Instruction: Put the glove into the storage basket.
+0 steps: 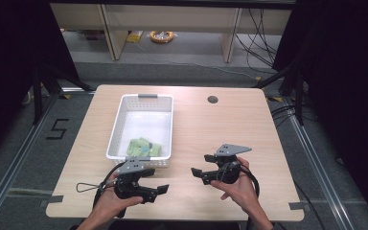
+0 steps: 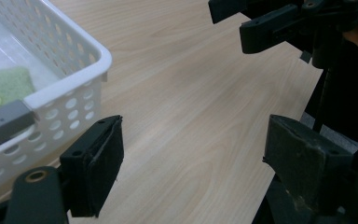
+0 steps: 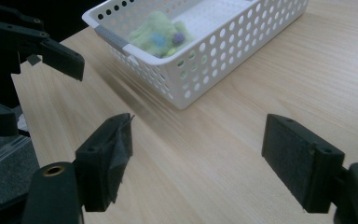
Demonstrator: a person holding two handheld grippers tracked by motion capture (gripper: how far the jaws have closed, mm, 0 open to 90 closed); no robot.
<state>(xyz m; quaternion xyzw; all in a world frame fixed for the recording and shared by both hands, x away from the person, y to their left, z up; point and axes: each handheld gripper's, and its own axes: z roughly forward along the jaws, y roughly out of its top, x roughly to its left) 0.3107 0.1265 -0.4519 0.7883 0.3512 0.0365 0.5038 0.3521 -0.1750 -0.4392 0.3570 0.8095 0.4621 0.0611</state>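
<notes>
A white perforated basket [image 1: 116, 127] stands left of the table's middle. In its near end lies a soft green cloth piece [image 1: 143, 147] with small coloured buttons. My left gripper [image 1: 157, 181] is just in front of the basket's near rim, jaws pointing right, open with nothing between them. My right gripper [image 1: 200, 164] faces it from the right, jaws pointing left, also open with nothing between them. In the left gripper view my jaws [image 2: 193, 140] frame bare wood, with the basket [image 2: 74, 88] to the left. The right gripper view has the green piece [image 3: 158, 32] inside the basket [image 3: 223, 51].
The wooden table [image 1: 230, 129] has a round cable hole [image 1: 212, 99] at the back right. A cable loop [image 1: 87, 186] lies at the front left by my left hand. Shelving and cables stand on the floor beyond the table.
</notes>
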